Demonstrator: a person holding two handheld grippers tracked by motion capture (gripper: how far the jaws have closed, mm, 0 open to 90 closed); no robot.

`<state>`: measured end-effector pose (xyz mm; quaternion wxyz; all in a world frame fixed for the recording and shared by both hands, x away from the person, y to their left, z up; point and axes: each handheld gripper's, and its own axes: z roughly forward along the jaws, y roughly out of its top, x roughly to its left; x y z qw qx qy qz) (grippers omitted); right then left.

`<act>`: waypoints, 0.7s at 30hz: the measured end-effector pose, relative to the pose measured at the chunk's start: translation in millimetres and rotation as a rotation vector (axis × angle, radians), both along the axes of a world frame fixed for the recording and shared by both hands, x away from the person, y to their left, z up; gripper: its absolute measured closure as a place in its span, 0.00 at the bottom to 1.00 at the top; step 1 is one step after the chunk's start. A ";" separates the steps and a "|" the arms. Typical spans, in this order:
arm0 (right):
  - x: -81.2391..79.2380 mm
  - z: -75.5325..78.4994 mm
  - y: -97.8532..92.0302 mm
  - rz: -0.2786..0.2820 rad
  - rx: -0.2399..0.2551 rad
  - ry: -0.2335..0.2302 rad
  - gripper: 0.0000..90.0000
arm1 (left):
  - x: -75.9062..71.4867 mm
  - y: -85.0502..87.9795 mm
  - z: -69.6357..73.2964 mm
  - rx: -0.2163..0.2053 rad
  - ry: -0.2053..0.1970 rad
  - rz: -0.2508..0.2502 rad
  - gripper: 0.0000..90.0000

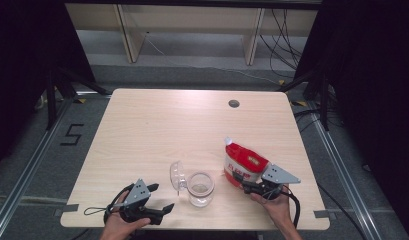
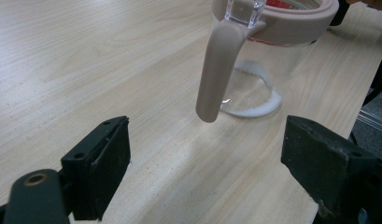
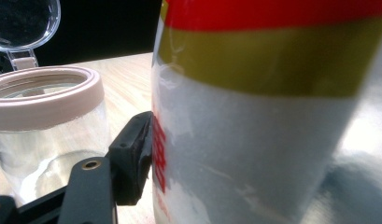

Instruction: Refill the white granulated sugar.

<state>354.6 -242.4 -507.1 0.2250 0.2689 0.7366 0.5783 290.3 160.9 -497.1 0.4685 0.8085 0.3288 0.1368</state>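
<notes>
Closing your right hand-held gripper (image 1: pixel 243 186) on the red-and-white pouch (image 1: pixel 243 162) is where trouble can start: in the right gripper view one black pad already touches the pouch's side, and the other is hidden behind the bag, so you cannot tell how square the grip is. The pouch stands on the worktop (image 1: pixel 157 125) just right of the clear jar (image 1: pixel 200 189), near the front edge, with its spout at the top pointing away from you. It looks soft and full, so a squeeze low on the body could buckle it or push contents up towards the spout. A pinch that catches only a fold would likely let it slip as you lift.

Your left hand-held gripper (image 1: pixel 161 199) sits with its jaws wide apart and nothing between them, to the left of the jar. The jar's beige handle (image 2: pixel 216 70) hangs in front of those jaws, and nothing steadies the glass. Its hinged lid (image 1: pixel 177 175) stands open on the left side. If you swing the pouch over, it could knock the rim and shove the jar towards the edge. Pouring with the spout off centre would probably spill onto the worktop.
</notes>
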 end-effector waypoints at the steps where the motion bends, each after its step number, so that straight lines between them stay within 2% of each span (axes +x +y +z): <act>1: 0.0 0.0 0.0 0.000 0.000 0.000 0.41 | 0.0 0.0 0.0 0.000 0.000 0.000 0.17; 2: 0.3 -0.6 0.3 -0.002 0.009 -0.005 0.41 | 0.2 0.0 0.1 0.001 0.002 -0.006 0.17; 3: 1.6 -2.1 1.8 0.008 0.033 -0.013 0.42 | -0.9 -2.1 -0.6 -0.032 0.003 0.005 0.17; 4: 1.6 -2.1 1.8 0.008 0.033 -0.013 0.42 | -0.9 -2.4 -0.7 -0.038 0.003 0.004 0.17; 5: 1.8 -2.6 2.3 -0.009 0.035 -0.018 0.42 | -0.6 -1.9 -0.6 -0.032 0.002 0.002 0.17; 7: 3.5 -3.5 2.4 0.015 0.030 -0.012 0.42 | -0.8 -2.0 -0.8 -0.033 0.008 0.006 0.17; 9: 3.8 -3.7 2.5 -0.002 0.028 -0.010 0.43 | -0.6 -1.6 -0.4 -0.028 0.001 0.001 0.17; 11: 5.6 -5.3 3.8 0.014 0.042 -0.019 0.43 | -1.2 -1.6 0.0 -0.032 0.002 0.003 0.17; 12: 4.4 -5.6 5.3 0.008 0.056 -0.009 0.44 | -1.6 -1.7 0.0 -0.032 0.006 0.010 0.17; 15: 4.7 -5.3 4.4 0.022 0.047 -0.013 0.45 | -1.0 -2.2 -0.6 -0.038 0.002 0.002 0.17; 16: 5.8 -5.6 3.9 0.015 0.026 -0.017 0.44 | -1.5 -2.4 -0.4 -0.037 0.004 0.004 0.17; 19: 6.5 -7.4 4.9 0.001 0.042 -0.007 0.44 | -1.6 -2.4 -0.4 -0.036 0.004 0.004 0.17; 21: 8.9 -8.3 5.7 0.028 0.049 -0.026 0.45 | -1.5 -2.4 -0.5 -0.033 0.003 -0.002 0.17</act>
